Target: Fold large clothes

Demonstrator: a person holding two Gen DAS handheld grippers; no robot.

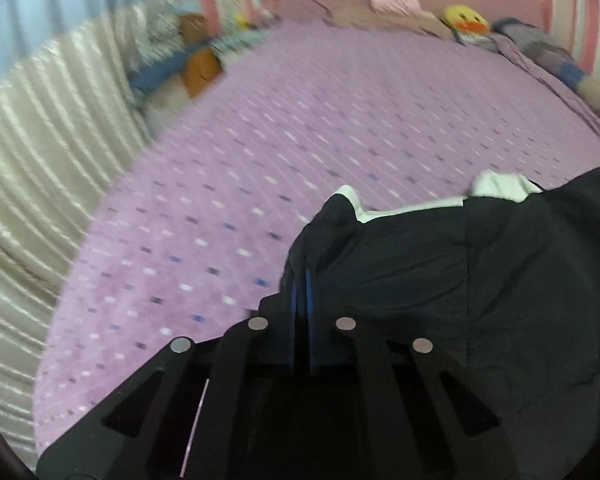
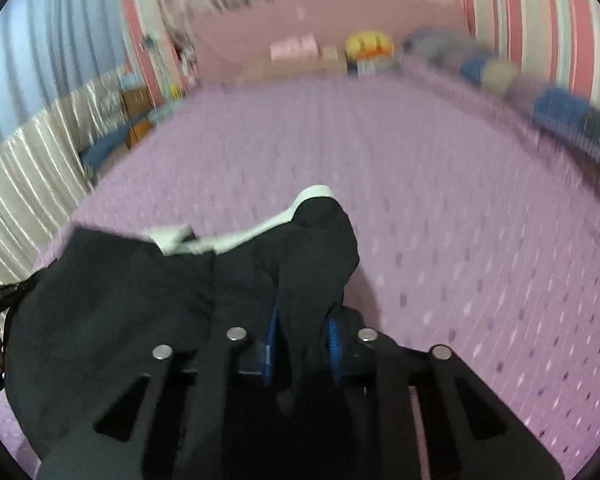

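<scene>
Black fabric with a white lining fills the lower half of both wrist views as two hand-held grippers carry a large garment [image 1: 440,264] above a lilac patterned bed [image 1: 300,128]. In the left wrist view, the left gripper [image 1: 302,292] sits at lower centre, its blue-padded fingers [image 1: 310,300] drawn almost together on a bunched edge of the dark cloth, which spreads away to the lower right of the frame. In the right wrist view, the right gripper [image 2: 304,320] is likewise at lower centre, its blue fingers [image 2: 334,340] a little wider apart, pinched on a thicker gather of the same garment [image 2: 140,300], whose bulk hangs toward the lower left.

Each gripper appears to hold one end of the same white-trimmed edge, so the cloth spans between them; that two-point hold looks meant to keep the edge stretched and the piece under control while it is laid out or doubled over. The bed's bare middle, across the centre of both frames, seems the likely landing place. Both views are blurred, suggesting motion.

A yellow plush toy [image 1: 466,20] and pink item rest by the headboard at upper right of the left view, near a pile of bedding [image 1: 540,48]; pale curtains [image 1: 52,128] hang at the left. The fold itself looks unfinished, the cloth still crumpled rather than flat.
</scene>
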